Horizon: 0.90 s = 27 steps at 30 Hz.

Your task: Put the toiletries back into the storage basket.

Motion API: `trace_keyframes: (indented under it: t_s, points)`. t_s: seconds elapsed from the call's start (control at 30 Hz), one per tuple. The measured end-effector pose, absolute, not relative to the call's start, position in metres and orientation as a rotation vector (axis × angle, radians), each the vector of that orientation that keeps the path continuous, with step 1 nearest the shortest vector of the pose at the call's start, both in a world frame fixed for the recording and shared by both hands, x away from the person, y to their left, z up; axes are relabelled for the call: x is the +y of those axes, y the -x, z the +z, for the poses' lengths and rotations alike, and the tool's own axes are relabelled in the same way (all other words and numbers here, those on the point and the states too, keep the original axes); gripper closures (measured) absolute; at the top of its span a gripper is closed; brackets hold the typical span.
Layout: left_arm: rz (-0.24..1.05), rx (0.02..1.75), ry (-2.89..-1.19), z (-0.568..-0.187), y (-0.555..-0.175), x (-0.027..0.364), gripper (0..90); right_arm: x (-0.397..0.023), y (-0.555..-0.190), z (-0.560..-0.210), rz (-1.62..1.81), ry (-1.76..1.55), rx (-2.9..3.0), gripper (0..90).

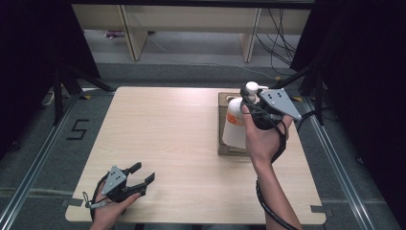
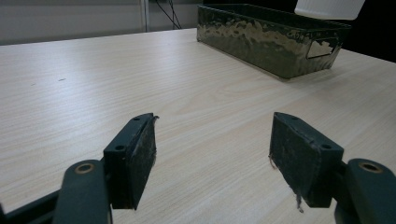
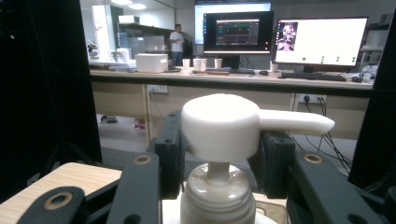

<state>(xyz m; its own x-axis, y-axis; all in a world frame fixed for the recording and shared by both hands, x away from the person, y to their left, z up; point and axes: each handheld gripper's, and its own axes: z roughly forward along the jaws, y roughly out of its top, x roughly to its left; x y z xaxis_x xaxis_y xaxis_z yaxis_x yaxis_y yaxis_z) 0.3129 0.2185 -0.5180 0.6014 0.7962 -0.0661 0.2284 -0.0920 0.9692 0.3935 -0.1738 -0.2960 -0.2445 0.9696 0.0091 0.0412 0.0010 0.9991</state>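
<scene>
Right hand-held gripper (image 3: 219,154): jaws are clamped on the white plastic pump bottle (image 1: 235,125) at its white pump head (image 3: 224,127), and the bottle is held upright over the dark metal rectangular tray (image 1: 224,149) at the right side of the pale wood-grain table (image 1: 172,143). Step judged: carrying the bottle at the tray. A steady, vertical move is called for next. Left hand-held gripper (image 1: 139,178): jaws spread, nothing between them, resting low near the table's front-left corner. Beyond: grey floor, desks with lit monitors (image 3: 280,39)

Bare table (image 1: 182,139) left of tray (image 1: 222,124)
</scene>
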Motion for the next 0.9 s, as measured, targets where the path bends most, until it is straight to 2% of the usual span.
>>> trace_keyframes:
  t_s: [0.9]
  points:
    - [0.594,0.862,-1.635,-0.518,-0.313,0.219,31.1,-0.172,-0.416,-0.300,1.362,-1.125,1.428,60.1]
